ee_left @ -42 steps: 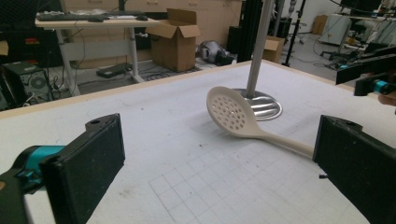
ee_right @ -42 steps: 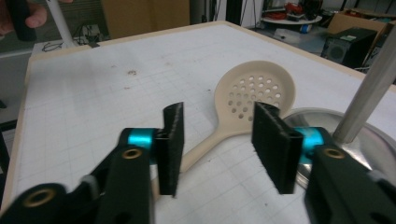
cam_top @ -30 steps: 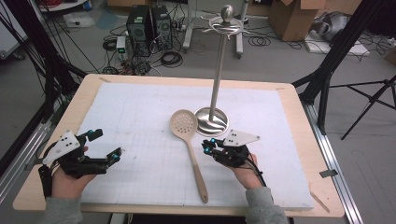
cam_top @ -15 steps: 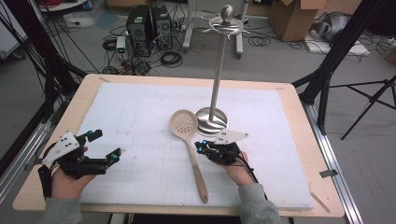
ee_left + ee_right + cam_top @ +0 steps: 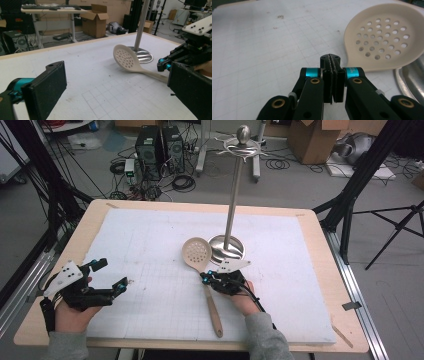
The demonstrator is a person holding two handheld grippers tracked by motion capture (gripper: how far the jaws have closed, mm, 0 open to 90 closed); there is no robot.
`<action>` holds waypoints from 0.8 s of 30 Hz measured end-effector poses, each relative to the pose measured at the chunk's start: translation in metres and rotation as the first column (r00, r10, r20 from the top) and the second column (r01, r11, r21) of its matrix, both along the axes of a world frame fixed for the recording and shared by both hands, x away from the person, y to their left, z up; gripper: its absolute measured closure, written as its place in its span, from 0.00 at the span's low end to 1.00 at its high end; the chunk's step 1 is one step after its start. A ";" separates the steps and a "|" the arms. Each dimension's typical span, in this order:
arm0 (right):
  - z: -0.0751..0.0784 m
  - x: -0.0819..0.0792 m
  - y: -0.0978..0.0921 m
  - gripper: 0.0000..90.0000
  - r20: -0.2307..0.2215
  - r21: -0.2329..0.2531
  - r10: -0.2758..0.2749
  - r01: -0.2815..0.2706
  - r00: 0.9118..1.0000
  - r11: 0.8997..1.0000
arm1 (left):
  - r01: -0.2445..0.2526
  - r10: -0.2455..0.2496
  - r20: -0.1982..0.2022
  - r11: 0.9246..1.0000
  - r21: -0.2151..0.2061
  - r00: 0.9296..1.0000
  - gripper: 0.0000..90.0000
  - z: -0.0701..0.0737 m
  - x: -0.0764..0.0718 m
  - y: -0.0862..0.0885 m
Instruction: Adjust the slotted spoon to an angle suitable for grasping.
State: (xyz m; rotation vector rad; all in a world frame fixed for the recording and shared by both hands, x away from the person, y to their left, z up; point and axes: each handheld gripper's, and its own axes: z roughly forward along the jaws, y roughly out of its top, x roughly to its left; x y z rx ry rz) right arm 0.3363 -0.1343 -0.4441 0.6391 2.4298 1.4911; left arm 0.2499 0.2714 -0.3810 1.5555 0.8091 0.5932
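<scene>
Spoon (image 5: 201, 270) lies on the white gridded mat (image 5: 150, 250) that covers the desk (image 5: 95, 210), its round bowl just beside the steel stand (image 5: 229, 220) and its handle running back toward the person. It is cream plastic, smooth and matte; the bowl is a shallow disc pierced with rows of small round holes, and the handle end nearest the person looks like light wood. In the left gripper view the bowl (image 5: 125, 58) sits tilted, its far edge raised off the mat, next to the stand's polished dished base (image 5: 142, 55). The stand is a slim metal pole rising from that round base to a ball top with thin wire hooks under it.

Right tongs (image 5: 210, 278) sit at the spoon's neck, just behind the bowl. In the right gripper view (image 5: 333, 75) the 2 black jaws are pressed flat together, pad against pad, with no gap showing, and the pierced bowl (image 5: 384, 40) lies just ahead and to one side. Whether any of the handle is pinched between them, I cannot tell. The hand behind them rests low over the mat, wrist straight, grey sleeve at the desk's near edge.

Left tongs (image 5: 111, 276) hover well apart from the spoon, near the mat's left side. Their jaws stand wide apart, holding nothing; the rough black pads (image 5: 47, 90) face each other across bare mat. That hand lies palm-down, angled inward.
</scene>
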 end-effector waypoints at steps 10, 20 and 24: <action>0.000 0.006 0.012 1.00 -0.009 -0.055 0.011 -0.012 1.000 0.998 | -0.005 0.005 -0.011 1.000 0.004 1.000 0.03 -0.003 -0.002 0.002; -0.002 0.017 0.025 1.00 -0.033 -0.120 0.003 -0.007 0.999 0.993 | -0.016 0.016 -0.022 1.000 -0.003 1.000 0.03 -0.005 -0.005 0.007; -0.002 0.021 0.026 1.00 -0.056 -0.136 -0.011 0.003 0.998 0.991 | -0.015 0.015 -0.025 1.000 0.002 1.000 0.03 -0.006 -0.005 0.007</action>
